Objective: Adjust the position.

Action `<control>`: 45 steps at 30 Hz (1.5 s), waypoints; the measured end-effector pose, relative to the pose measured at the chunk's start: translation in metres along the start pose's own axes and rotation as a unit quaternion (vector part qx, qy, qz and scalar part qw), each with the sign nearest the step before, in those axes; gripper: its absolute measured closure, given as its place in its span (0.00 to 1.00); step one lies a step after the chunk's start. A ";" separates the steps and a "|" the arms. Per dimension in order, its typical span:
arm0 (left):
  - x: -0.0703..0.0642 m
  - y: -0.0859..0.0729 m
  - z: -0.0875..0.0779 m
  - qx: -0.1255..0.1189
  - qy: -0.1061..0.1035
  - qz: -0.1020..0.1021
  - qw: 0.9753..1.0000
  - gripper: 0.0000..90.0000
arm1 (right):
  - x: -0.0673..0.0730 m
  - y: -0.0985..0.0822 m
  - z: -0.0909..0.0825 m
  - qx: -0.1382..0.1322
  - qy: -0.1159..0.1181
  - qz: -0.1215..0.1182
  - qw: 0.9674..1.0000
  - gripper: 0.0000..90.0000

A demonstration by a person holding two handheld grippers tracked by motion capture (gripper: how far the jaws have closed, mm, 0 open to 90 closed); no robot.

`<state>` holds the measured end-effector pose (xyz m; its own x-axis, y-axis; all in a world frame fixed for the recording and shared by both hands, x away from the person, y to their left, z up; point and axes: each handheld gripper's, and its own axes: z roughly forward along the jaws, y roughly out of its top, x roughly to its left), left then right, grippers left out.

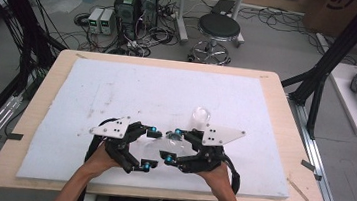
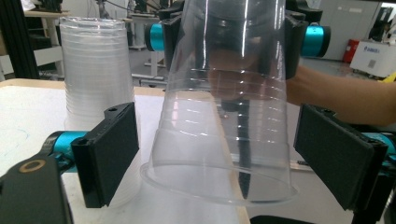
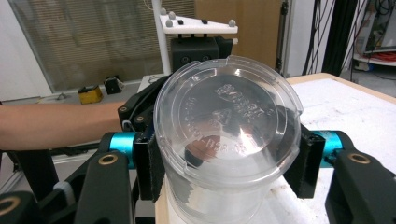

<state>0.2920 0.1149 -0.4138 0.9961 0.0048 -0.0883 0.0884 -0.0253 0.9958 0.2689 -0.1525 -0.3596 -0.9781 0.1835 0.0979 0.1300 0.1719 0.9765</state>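
A black stool (image 1: 218, 28) (round-seated) and computer towers (image 1: 135, 5) stand behind.

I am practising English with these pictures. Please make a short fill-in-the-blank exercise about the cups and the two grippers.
1. The right gripper is shut on a clear plastic ____.
2. The pads of the left gripper stand ____ of the held cup, one on each side, not touching it.
3. Behind the left gripper stands a ____ of clear cups.
4. The white board lies on a ____ table.

Missing words: cup; clear; stack; wooden
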 end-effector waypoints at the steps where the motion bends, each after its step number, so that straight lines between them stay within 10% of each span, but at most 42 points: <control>1: 0.000 -0.001 0.001 0.000 -0.001 -0.002 1.000 0.16 | 0.000 0.000 0.000 0.000 0.001 0.001 1.000 0.46; 26: -0.002 -0.003 0.003 -0.010 -0.008 0.014 1.000 0.35 | 0.000 -0.002 0.003 0.000 0.009 -0.002 1.000 0.46; 38: -0.002 -0.003 0.003 -0.001 0.000 0.014 1.000 0.36 | 0.002 -0.003 0.011 0.034 0.008 0.001 0.999 0.17; 45: -0.004 0.004 -0.004 0.067 0.004 0.022 0.998 0.37 | 0.005 -0.001 0.010 0.062 0.003 -0.010 0.998 0.17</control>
<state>0.2888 0.1186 -0.4089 0.9990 0.0083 -0.0448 0.0456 -0.1589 0.9862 0.2650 -0.1420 -0.3625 -0.9817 0.1734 0.0794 0.1284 0.2935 0.9473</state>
